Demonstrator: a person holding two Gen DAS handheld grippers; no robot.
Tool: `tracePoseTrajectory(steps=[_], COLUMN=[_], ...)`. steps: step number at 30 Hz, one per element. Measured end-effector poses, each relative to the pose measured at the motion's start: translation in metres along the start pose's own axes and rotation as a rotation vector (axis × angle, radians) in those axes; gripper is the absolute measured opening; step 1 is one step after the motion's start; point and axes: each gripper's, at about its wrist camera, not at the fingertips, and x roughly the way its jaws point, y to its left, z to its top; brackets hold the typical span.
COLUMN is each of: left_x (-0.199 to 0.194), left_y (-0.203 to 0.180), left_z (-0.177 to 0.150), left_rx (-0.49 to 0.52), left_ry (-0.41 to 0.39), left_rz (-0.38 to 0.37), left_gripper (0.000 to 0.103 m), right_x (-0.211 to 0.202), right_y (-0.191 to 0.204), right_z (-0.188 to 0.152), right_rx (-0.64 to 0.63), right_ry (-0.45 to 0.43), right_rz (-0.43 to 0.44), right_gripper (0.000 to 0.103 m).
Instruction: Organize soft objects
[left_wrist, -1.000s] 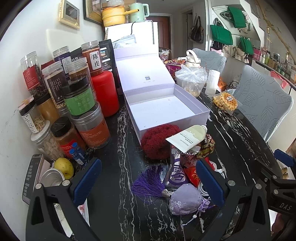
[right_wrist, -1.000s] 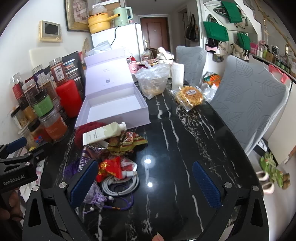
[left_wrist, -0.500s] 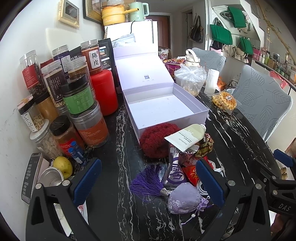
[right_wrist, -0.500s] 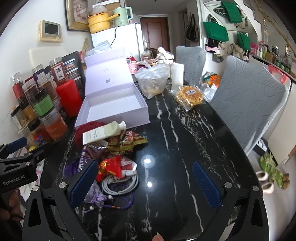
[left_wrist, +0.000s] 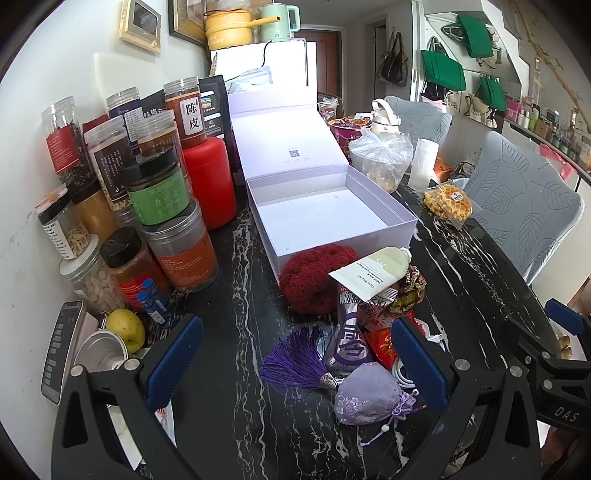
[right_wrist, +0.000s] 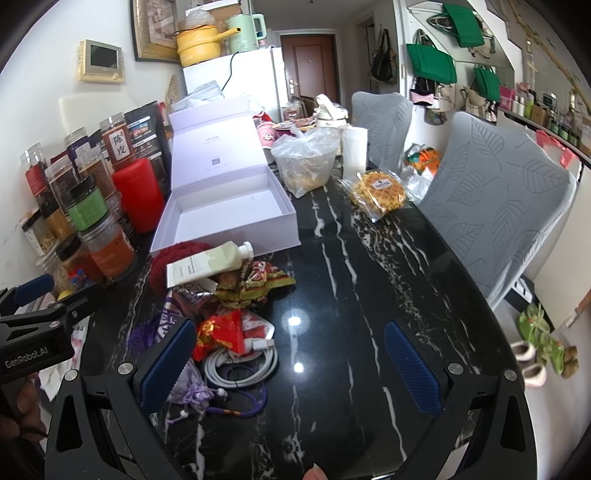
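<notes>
With both my grippers wide open and empty, the lavender pouch lies just ahead of my left gripper, nearer its right-hand finger.

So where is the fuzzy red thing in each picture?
Left wrist view: the fuzzy red thing sits near the middle, against the front wall of the open white box, partly under the cream tube.
Right wrist view: the fuzzy red thing is at middle left, mostly hidden behind the same tube.
Shared landmark: the open white box, just behind it in both.
</notes>
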Motion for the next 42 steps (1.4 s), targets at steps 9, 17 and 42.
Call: tracePoseTrajectory(steps=[9, 17, 42], left_x=[-0.004, -0.015, -0.015], left_y=[0.000, 0.002, 0.027], left_z=[-0.002, -0.006, -0.054], left_rx=[-0.004, -0.007, -0.078], left_ry=[-0.005, -0.022, 0.038], left_rz=[-0.001, -0.002, -0.039], left_gripper=[0.103, 0.103, 0.103], right_x=[-0.006, -0.015, -0.005], right_y=[0.000, 0.003, 0.018], right_z=[0.000, -0.003, -0.046], right_rx=[0.001, -0.004, -0.045], right_ry=[-0.008, -0.019, 0.034], right_rz=[-0.002, 0.003, 0.121], right_gripper=[0.103, 0.103, 0.103])
